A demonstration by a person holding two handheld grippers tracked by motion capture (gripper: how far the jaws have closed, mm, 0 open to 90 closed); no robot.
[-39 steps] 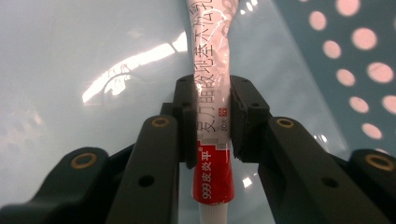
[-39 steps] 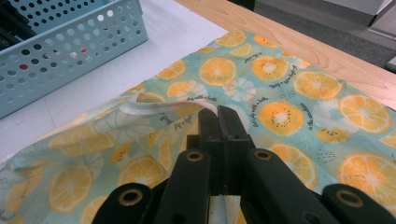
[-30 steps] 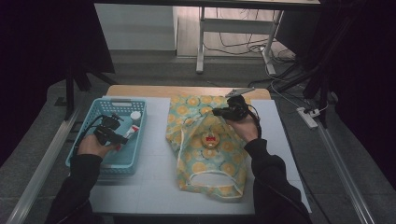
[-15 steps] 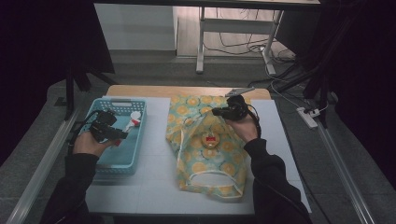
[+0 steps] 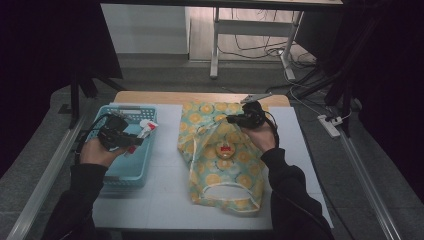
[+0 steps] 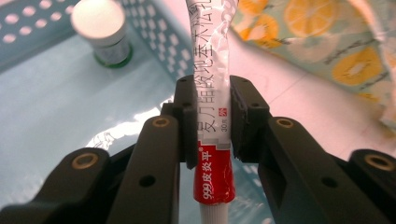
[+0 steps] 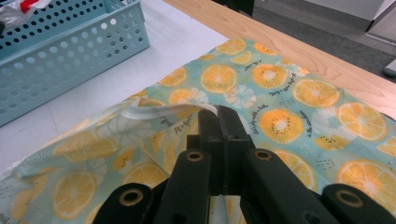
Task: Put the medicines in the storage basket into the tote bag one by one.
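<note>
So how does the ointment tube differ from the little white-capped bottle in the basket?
The ointment tube is long, flat, red and white with print; the bottle is short and round with a white cap. The tube is clamped in the left hand-held gripper above the blue basket; the bottle stands upright on the basket floor, untouched. Both are small.

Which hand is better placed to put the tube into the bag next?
Left. Its gripper already clamps the tube above the basket, while the right gripper pinches the bag's rim, holding it open.

Left gripper [image 5: 131, 140] jaws clamped partway; right gripper [image 5: 231, 119] jaws pinched fully together.
</note>
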